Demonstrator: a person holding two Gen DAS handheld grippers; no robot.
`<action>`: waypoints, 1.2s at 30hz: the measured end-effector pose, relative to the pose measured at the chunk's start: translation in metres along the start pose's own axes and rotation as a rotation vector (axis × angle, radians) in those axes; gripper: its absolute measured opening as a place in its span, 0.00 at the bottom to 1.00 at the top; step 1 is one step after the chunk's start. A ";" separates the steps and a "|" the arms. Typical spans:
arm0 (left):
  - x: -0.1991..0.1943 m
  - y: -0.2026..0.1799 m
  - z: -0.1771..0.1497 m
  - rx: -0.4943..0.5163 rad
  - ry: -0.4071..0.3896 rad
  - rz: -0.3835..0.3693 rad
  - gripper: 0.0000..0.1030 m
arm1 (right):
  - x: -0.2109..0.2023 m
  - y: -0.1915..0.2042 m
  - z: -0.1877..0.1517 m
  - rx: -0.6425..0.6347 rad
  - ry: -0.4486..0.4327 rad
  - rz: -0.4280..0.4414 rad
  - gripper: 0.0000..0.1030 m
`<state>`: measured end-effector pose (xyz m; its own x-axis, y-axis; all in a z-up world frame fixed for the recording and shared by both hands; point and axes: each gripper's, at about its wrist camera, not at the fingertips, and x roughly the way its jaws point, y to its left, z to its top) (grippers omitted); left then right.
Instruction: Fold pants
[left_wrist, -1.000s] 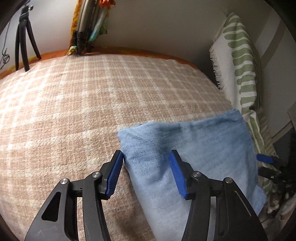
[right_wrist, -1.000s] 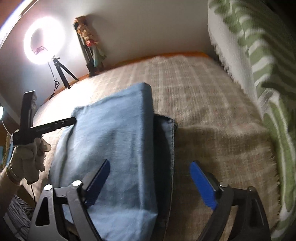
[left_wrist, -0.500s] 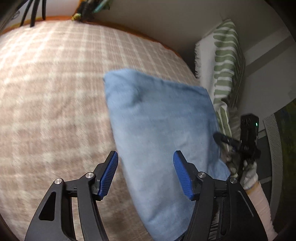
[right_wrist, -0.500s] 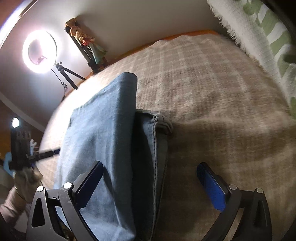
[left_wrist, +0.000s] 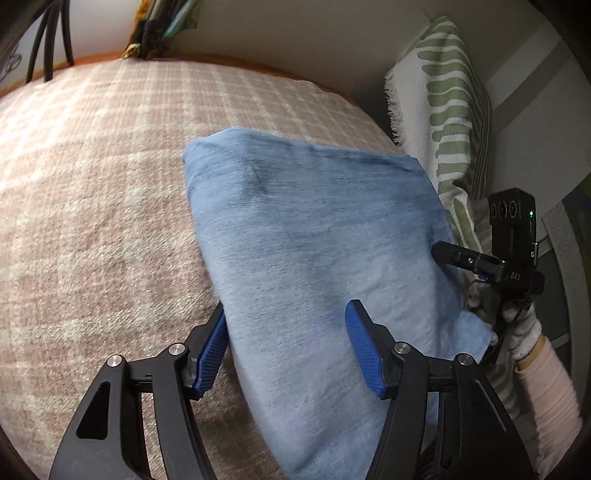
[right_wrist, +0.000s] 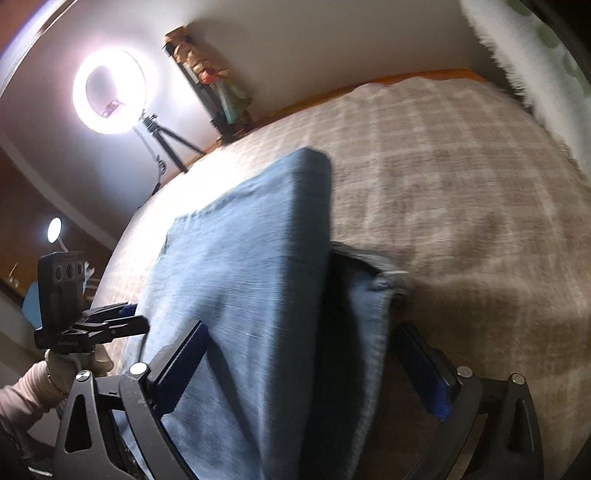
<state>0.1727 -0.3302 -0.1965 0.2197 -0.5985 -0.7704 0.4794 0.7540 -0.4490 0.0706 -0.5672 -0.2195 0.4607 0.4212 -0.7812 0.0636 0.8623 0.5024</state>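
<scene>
Left wrist view showed the bed under its checked blanket filling the frame, with the folded pants lying at centre and lower right. They looked like soft, fairly heavy denim: limp, thick at the fold, best taken at a doubled edge or corner. Both tools had their fingers spread. The left claw straddled the near left edge, and the right claw straddled the stacked layers at lower centre; neither pinched cloth.
</scene>
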 end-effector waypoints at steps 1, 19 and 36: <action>0.002 -0.001 0.000 -0.001 -0.004 0.002 0.59 | 0.002 0.002 0.001 -0.011 0.000 -0.005 0.98; 0.009 0.003 0.005 -0.033 -0.037 -0.025 0.38 | 0.013 0.011 0.006 -0.012 0.029 -0.001 0.76; -0.029 -0.021 0.016 0.054 -0.129 -0.051 0.13 | -0.027 0.082 0.012 -0.117 -0.051 -0.178 0.21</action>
<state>0.1701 -0.3334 -0.1575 0.2998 -0.6684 -0.6807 0.5370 0.7080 -0.4587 0.0738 -0.5110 -0.1522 0.4961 0.2472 -0.8324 0.0463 0.9497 0.3096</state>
